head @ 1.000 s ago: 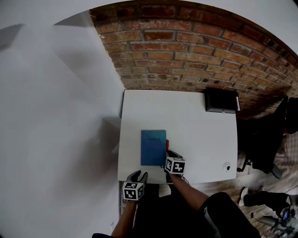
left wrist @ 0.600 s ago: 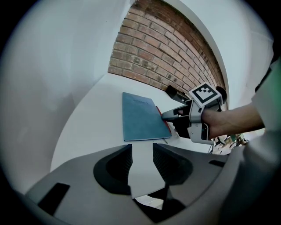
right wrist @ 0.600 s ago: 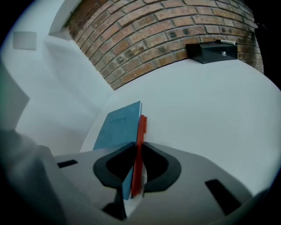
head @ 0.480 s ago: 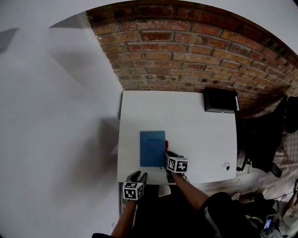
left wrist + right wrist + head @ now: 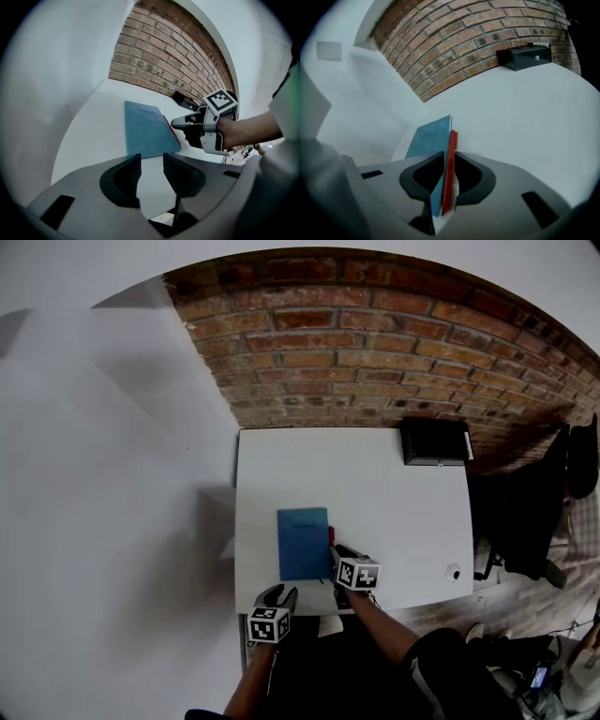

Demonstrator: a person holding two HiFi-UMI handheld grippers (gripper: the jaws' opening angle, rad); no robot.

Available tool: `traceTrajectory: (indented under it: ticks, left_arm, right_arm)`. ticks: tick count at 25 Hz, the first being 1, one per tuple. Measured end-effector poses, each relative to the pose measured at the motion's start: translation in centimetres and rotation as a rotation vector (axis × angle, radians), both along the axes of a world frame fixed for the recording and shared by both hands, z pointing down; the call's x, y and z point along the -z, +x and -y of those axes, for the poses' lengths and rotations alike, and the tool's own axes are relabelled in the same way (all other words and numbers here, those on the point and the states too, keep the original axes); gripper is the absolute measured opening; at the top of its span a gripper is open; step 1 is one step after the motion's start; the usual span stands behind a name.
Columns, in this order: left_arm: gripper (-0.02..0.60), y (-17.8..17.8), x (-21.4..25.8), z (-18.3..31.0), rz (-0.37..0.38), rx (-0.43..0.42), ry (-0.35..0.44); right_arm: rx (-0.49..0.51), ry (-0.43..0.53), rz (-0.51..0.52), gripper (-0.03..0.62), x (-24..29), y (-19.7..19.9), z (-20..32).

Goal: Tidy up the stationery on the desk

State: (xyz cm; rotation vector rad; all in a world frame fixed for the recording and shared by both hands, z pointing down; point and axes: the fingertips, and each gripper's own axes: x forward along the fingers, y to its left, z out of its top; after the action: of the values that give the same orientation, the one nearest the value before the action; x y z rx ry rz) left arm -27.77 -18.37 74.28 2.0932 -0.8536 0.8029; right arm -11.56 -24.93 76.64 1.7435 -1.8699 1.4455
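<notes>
My right gripper (image 5: 449, 164) clamps the red pen (image 5: 452, 140), running lengthwise away along the notebook (image 5: 431, 133) edge (left gripper (image 5: 151, 161) open, empty).

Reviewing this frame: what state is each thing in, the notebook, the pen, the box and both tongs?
Blue notebook: closed, flat on the desk.
Red pen: lying along the notebook's right edge, between the right tongs' jaws.
Black box: looks closed, at the far right corner.
Left tongs: open, empty.
Right tongs: narrowed around the pen; grip unclear.
</notes>
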Motion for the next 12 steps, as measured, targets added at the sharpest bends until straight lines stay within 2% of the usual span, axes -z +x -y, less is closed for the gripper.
traceTrajectory:
  ticks: [5, 9, 12]
  left_arm:
    - [0.156, 0.5, 1.5, 1.0, -0.041, -0.024, 0.048]
    - [0.155, 1.1, 2.4, 1.8, -0.071, -0.083, 0.108]
    - [0.119, 1.5, 3.1, 1.9, -0.107, -0.132, 0.130]
  right_arm:
    - [-0.074, 0.059, -0.044, 0.062, 1.9, 1.5, -0.7]
    - [-0.125, 0.083, -0.099, 0.051, 2.8, 2.3, -2.7]
    - [-0.159, 0.078, -0.145, 0.023, 3.5, 2.6, -4.4]
